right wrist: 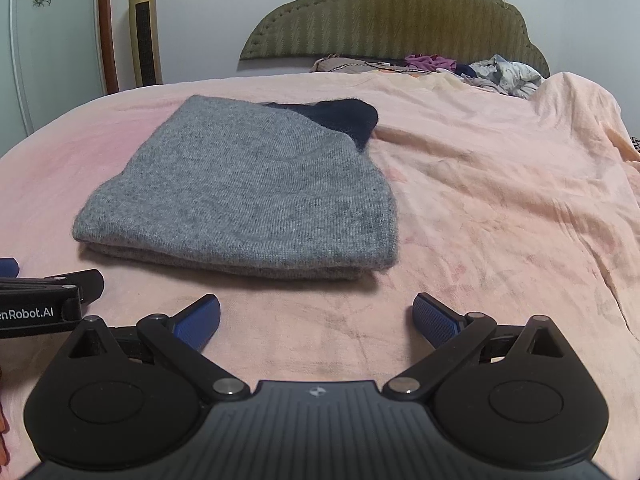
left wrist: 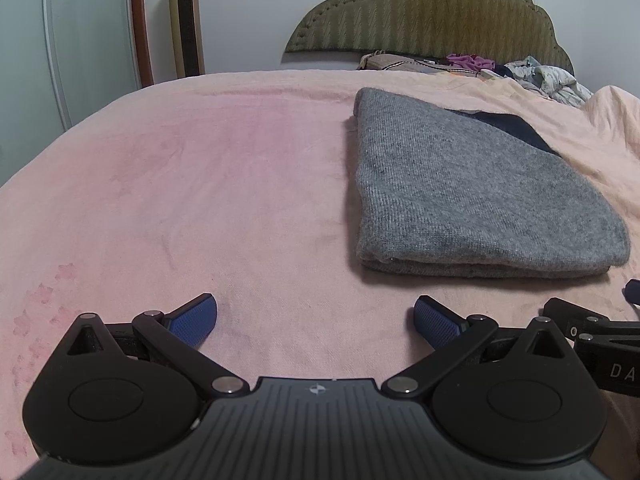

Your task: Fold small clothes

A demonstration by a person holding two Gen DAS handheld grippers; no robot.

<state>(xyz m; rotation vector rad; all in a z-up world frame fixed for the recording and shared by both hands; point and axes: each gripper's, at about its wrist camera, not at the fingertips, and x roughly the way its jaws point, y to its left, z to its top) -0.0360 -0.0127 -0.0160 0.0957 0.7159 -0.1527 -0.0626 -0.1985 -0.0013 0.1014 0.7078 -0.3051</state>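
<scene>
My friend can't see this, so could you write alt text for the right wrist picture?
A folded grey knit garment with a dark navy part at its far edge lies on a pink bedspread. The open right tool hovers just short of it, holding nothing; a padded headboard stands behind.

Grey knit garment [right wrist: 248,196] with a navy part on a pink floral-printed blanket [left wrist: 180,200].
</scene>
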